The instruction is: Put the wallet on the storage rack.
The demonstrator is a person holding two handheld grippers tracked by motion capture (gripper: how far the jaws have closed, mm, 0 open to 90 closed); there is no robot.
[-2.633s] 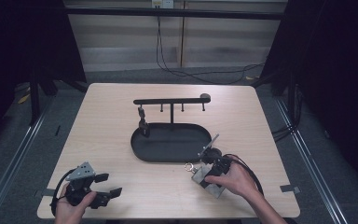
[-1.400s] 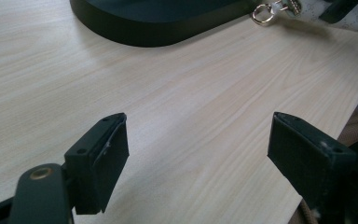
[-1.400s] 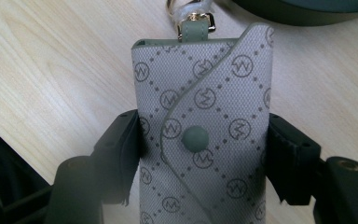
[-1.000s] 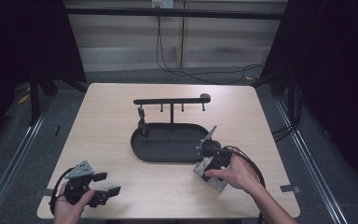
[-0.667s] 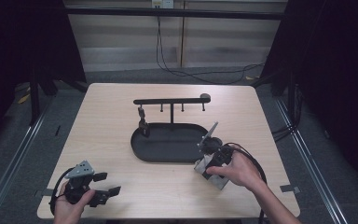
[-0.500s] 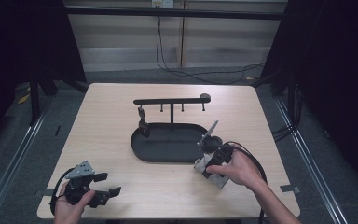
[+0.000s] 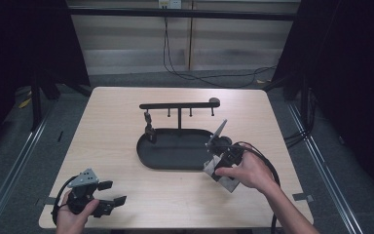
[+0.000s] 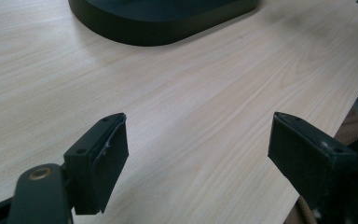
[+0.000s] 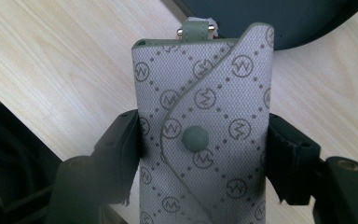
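While the right gripper point(image 7: 217, 146) is hovering at the black tray's point(image 7: 175, 157) near-right rim in the high view, open table is lying all around. Seen from the right gripper view, its jaws are clamping the grey pouch point(image 9: 205, 135) mid-body; light, soft, probably best held there. Seen from the left gripper view, the left gripper point(image 8: 196, 158) is sitting wide open, empty, near the table's point(image 8: 205, 88) edge.

We see a pale wooden table point(image 7: 112, 131) standing on a grey floor point(image 7: 331, 146). On the middle of the table lies a black oval tray point(image 7: 175, 151), and from its far edge rises a thin post carrying a black horizontal rack bar point(image 7: 177, 105) with small pegs hanging beneath it. A small dark figure point(image 7: 149, 129) stands at the tray's far left rim. Black cables point(image 7: 190, 73) trail across the floor beyond the table, before a pale wall point(image 7: 126, 44).
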